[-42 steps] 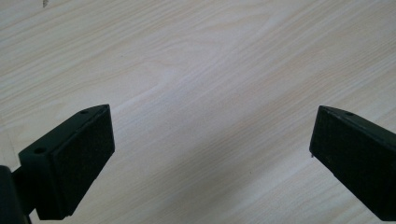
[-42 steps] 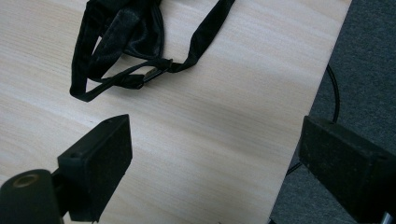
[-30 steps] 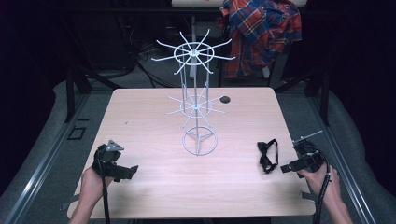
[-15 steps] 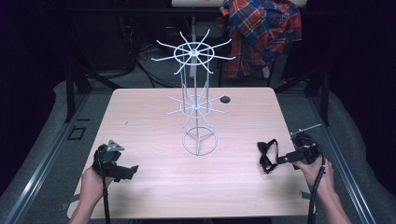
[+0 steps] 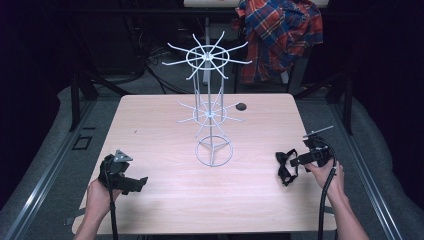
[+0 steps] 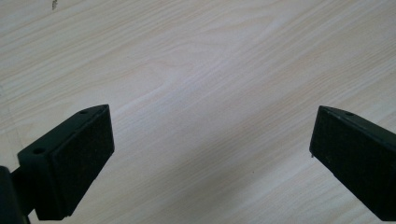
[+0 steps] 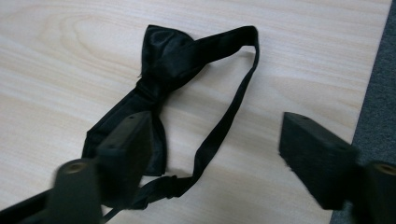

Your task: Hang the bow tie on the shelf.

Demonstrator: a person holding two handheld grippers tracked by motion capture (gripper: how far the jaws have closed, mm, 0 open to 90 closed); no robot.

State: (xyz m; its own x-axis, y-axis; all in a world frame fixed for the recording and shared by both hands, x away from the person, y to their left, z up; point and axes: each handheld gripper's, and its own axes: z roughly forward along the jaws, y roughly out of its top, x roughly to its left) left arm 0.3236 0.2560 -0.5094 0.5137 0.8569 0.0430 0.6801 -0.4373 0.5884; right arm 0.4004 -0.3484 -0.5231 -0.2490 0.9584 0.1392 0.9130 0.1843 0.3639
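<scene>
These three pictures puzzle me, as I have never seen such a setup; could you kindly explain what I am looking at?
A person sits at a wooden table and holds a hand tool with two black jaws in each hand. The high view looks down from above the person. There the left gripper rests at the near left, and the right gripper reaches toward a black bow tie with its strap, near the right edge. A white wire display rack with hook arms stands mid-table. The other two pictures come from cameras that ride on the grippers. The left gripper view shows open jaws over bare wood. The right gripper view shows jaws that have just been closing around the bow tie's strap, not yet gripping it. Nothing is held.
</scene>
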